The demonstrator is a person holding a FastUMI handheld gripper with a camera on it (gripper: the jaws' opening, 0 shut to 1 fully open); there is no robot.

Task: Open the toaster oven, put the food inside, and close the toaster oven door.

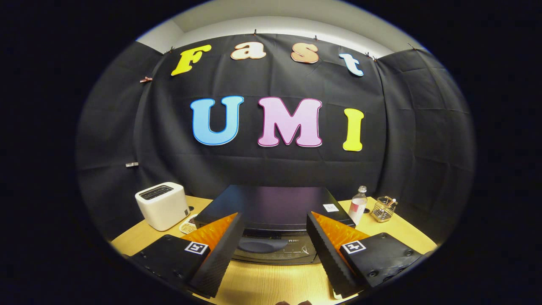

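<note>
Spread wide, the two fingers (275, 254) hold nothing and hover over the bare wooden counter (271, 284), framing the black toaster oven (271, 212) that sits just ahead of them and squared to the approach. That gap looks set to reach the door (275, 248), which appears closed; its handle seems to run along the front between the fingertips, though the detail is too dark to be sure. Opening the oven is therefore the step still ahead. Left of the oven stands a white pop-up toaster (162, 205), and between the two lies a small dish (188, 226) with something pale on it, possibly the food, kept within easy reach. Right of the oven stand a clear bottle (358, 206) and a wire holder (383, 209), set aside from the door's swing.
</note>
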